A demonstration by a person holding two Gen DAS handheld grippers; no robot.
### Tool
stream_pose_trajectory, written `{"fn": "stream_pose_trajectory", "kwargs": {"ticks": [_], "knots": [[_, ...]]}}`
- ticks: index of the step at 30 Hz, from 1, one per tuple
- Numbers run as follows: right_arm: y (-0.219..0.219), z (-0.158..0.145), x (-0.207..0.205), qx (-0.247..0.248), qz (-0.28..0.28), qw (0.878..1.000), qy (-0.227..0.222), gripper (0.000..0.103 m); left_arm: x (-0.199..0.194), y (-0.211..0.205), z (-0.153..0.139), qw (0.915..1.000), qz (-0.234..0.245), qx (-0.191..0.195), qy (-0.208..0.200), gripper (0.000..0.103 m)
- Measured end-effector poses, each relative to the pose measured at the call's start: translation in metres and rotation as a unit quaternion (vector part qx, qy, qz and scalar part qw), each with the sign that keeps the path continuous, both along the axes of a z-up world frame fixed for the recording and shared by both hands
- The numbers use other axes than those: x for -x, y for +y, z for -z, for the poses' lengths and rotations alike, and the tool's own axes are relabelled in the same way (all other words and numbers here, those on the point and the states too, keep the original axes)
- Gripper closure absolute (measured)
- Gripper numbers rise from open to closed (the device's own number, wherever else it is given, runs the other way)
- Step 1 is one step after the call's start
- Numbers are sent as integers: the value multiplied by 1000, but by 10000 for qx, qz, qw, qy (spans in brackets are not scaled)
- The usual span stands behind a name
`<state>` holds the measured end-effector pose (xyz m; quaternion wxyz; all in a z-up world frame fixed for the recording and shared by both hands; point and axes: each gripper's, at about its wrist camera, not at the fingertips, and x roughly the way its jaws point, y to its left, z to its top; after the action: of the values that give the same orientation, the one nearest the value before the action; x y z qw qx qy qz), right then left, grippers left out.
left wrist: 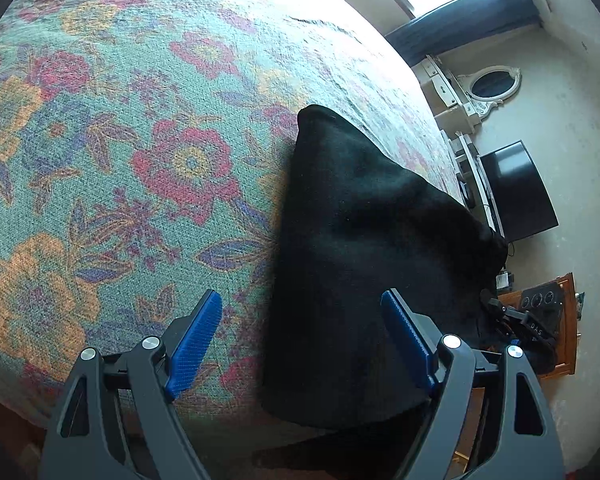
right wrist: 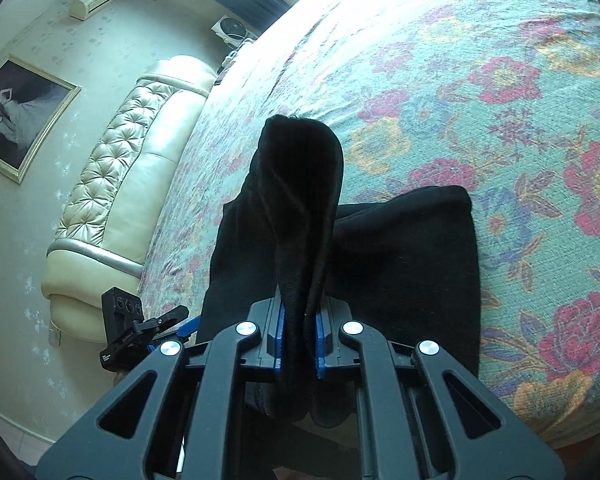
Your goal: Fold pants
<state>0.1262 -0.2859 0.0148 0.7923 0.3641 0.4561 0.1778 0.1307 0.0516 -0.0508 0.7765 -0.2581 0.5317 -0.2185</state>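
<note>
The pants (left wrist: 360,240) are black, of soft matte cloth, and lie partly folded on the flowered bedspread (left wrist: 120,160) near the bed's near edge. In the left wrist view they form a broad dark slab tapering to a rounded corner at the far end. In the right wrist view one part (right wrist: 300,200) is lifted, hanging in vertical folds, while the rest (right wrist: 412,248) lies flat to its right.
</note>
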Motion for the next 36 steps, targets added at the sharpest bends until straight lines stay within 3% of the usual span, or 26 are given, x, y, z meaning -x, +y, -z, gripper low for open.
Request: {"fn": "stream_pose_trajectory", "kwargs": {"ticks": [8, 24, 27, 29, 32, 36], "knots": [[-16, 33, 6, -183, 205, 9991, 331, 94, 4, -25, 5, 9994, 330, -143, 13, 23], [-43, 49, 15, -411, 344, 9974, 485, 95, 3, -48, 14, 9981, 584, -88, 180, 23], [-48, 51, 21, -483, 248, 9967, 605, 83, 2, -52, 14, 9979, 610, -90, 182, 23], [-49, 53, 26, -825, 152, 9942, 675, 49, 1, -54, 15, 9979, 620, -106, 179, 23], [-47, 53, 34, -1128, -36, 9911, 712, 32, 1, -56, 15, 9979, 622, -86, 186, 23], [-39, 53, 41, -1179, -259, 9901, 722, 33, 3, -57, 15, 9979, 617, -84, 179, 23]]}}
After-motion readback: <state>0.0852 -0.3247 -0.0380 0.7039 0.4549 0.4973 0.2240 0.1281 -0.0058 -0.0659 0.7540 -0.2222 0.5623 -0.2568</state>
